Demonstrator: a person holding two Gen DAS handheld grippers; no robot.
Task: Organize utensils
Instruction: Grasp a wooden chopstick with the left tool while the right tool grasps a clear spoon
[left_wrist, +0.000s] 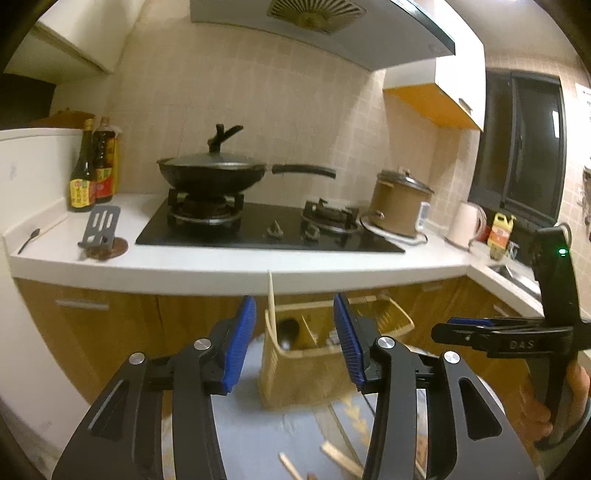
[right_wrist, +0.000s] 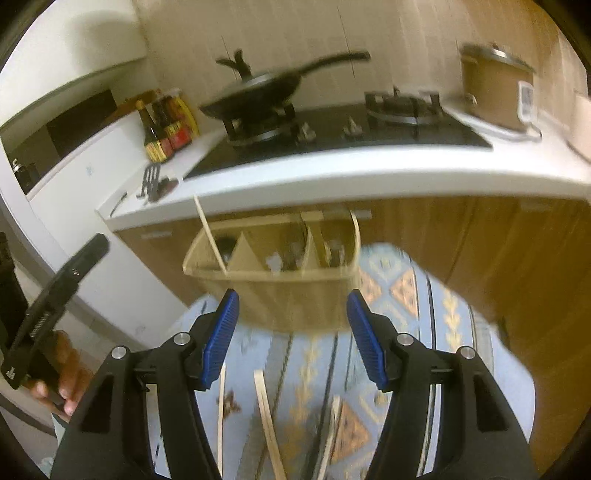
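A wooden caddy (right_wrist: 273, 291) with three compartments stands on a patterned cloth (right_wrist: 402, 295), in front of the bench (left_wrist: 236, 264). A single chopstick (right_wrist: 210, 236) leans in its left compartment, long axis tilted, top end pointing up and to the left above the rim. Loose chopsticks (right_wrist: 267, 413) lie on the cloth nearer the cameras, long axes running toward the caddy. The left tool (left_wrist: 295, 332) and the right tool (right_wrist: 291, 332) both stand spread with nothing between the pads, aimed at the caddy. Behind, a lidded wok (left_wrist: 212, 171) sits on the stove.
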